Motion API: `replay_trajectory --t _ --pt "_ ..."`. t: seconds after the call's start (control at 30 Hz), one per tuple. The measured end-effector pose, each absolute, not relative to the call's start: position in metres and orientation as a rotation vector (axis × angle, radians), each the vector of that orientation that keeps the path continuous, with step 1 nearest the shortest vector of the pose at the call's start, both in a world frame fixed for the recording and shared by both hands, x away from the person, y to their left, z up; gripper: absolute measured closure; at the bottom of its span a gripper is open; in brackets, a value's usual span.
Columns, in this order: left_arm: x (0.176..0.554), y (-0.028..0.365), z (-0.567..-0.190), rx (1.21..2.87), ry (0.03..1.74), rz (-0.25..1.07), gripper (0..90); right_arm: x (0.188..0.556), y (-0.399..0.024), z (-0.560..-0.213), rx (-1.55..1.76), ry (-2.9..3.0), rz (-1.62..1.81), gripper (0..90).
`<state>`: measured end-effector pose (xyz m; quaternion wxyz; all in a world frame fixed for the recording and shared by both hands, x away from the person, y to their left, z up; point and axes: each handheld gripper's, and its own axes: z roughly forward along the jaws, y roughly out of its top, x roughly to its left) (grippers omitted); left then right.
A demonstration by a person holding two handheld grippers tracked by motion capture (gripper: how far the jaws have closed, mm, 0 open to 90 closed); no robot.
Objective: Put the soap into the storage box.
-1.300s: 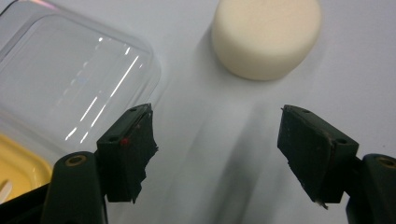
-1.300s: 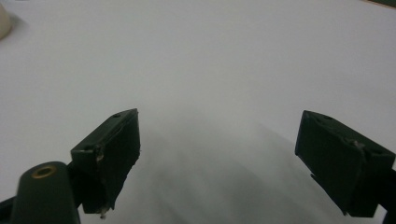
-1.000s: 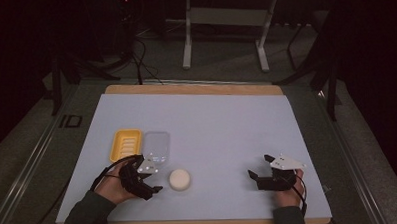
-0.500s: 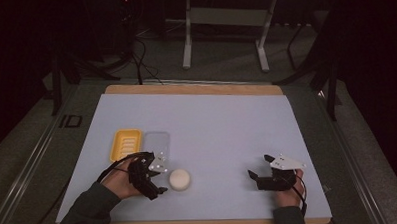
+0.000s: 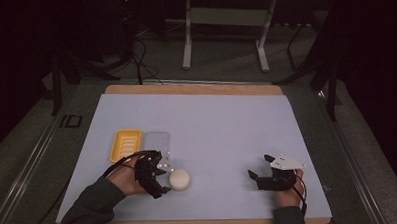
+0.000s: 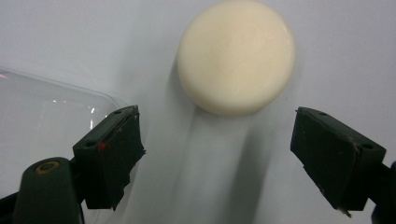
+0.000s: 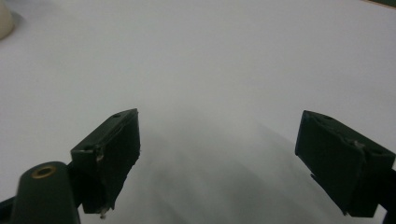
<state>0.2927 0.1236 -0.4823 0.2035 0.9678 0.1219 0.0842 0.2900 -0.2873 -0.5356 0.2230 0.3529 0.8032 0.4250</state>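
A round cream soap bar [image 5: 180,179] [image 6: 236,55] lies on the pale table near its front left. My left gripper [image 5: 164,179] [image 6: 229,158] is open just to the left of it, the bar lying a little beyond the jaw tips and touching neither. A yellow soap dish [image 5: 126,144] and a clear plastic lid [image 5: 156,143] [image 6: 42,116] sit side by side behind the left hand. My right gripper [image 5: 254,177] [image 7: 233,158] is open at the front right, with bare table between its jaws.
The pale sheet [image 5: 212,126] covers a wooden table [image 5: 190,88]. Behind the table stand a metal frame [image 5: 223,21] and cables on the floor. The soap's edge [image 7: 4,21] peeks in at the top left corner of the right gripper view.
My left gripper has moved right and slightly forward toward the soap bar. The right gripper has stayed where it was.
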Motion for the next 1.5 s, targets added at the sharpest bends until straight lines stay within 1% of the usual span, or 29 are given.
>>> replay_trajectory --t 0.27,0.5,0.93,1.5 --pt "0.296 0.118 -0.484 2.721 0.333 0.215 14.5 0.29 -0.287 -0.536 0.973 2.218 1.173 13.9" --pt "0.298 0.112 -0.485 2.731 0.323 0.205 9.5 0.29 -0.287 -0.536 0.973 2.219 1.173 13.9" --pt "0.303 0.098 -0.488 2.76 0.302 0.186 4.3 0.29 -0.287 -0.536 0.973 2.219 1.173 13.9" --pt "0.307 0.08 -0.498 2.801 0.251 0.136 4.2 0.29 -0.287 -0.536 0.973 2.218 1.174 13.9"
